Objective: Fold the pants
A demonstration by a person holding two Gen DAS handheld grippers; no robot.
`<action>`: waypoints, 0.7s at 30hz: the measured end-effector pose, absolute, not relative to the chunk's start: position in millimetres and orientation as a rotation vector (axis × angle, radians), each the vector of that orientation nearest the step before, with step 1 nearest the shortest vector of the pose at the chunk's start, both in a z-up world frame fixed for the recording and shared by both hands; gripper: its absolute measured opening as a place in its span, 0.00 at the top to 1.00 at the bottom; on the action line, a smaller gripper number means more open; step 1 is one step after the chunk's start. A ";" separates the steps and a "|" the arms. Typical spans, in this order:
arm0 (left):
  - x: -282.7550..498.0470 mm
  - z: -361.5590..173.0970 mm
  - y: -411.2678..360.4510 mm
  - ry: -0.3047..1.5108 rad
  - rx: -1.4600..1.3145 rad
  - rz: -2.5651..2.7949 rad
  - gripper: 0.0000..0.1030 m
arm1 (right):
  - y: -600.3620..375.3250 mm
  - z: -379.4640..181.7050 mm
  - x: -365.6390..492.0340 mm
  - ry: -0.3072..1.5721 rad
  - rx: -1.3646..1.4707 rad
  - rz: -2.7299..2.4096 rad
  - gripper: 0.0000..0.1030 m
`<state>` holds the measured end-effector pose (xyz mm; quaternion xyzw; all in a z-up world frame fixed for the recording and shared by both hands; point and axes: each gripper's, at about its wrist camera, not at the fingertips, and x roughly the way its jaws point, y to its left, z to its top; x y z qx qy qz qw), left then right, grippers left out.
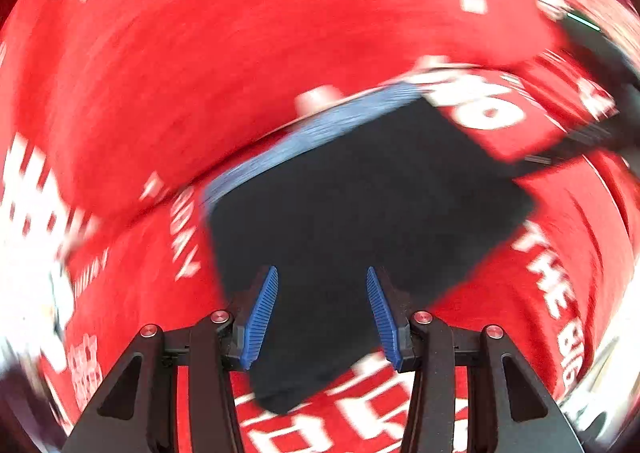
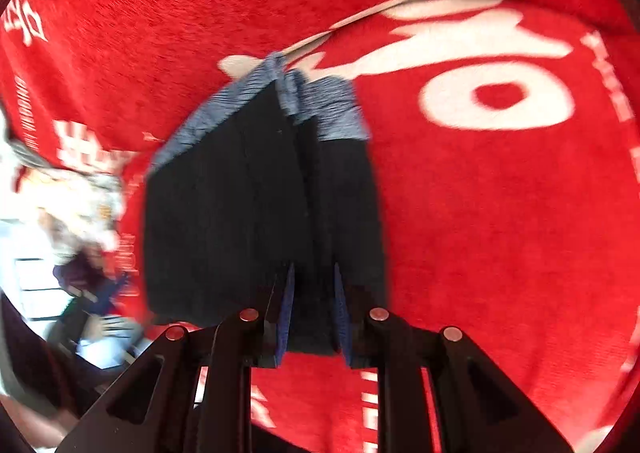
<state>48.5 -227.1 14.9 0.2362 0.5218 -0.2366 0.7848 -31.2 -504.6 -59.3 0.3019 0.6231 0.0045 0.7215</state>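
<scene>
The pants (image 1: pixel 360 205) are dark navy with a blue-grey waistband (image 1: pixel 304 137) and lie folded into a compact block on a red cloth with white lettering (image 1: pixel 200 53). My left gripper (image 1: pixel 322 281) is open, its blue pads (image 1: pixel 262 317) apart above the near edge of the folded pants, holding nothing. In the right wrist view my right gripper (image 2: pixel 314 273) is shut on a fold of the pants (image 2: pixel 224 213), which stands up in layers between the pads. The waistband (image 2: pixel 256 93) is at the far end.
The red cloth (image 2: pixel 500 233) covers the whole work surface. At the left edge of the right wrist view, beyond the cloth, there is blurred room clutter (image 2: pixel 80 253). The other gripper's dark arm (image 1: pixel 592 133) shows at the right of the left wrist view.
</scene>
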 end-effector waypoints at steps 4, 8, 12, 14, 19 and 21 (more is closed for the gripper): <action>85.0 -9.0 -175.9 1.290 0.314 -0.412 0.53 | -495.3 -29.5 -34.2 1.338 0.612 -0.032 0.77; 80.0 -29.5 -162.6 1.337 0.276 -0.416 0.53 | -460.0 -10.2 -27.4 1.302 0.588 0.048 0.77; 59.8 -45.6 -163.6 1.356 0.293 -0.410 0.53 | -422.1 -27.7 -11.8 1.377 0.444 0.056 0.77; 52.0 -47.1 -166.7 1.341 0.301 -0.396 0.53 | -415.8 -48.3 -10.6 1.410 0.354 0.032 0.77; 63.7 -38.0 -162.4 1.382 0.249 -0.397 0.53 | -417.0 -53.6 -13.3 1.398 0.292 0.040 0.77; 72.0 -32.6 -156.2 1.377 0.228 -0.371 0.53 | -418.0 -52.0 -13.0 1.409 0.298 0.037 0.77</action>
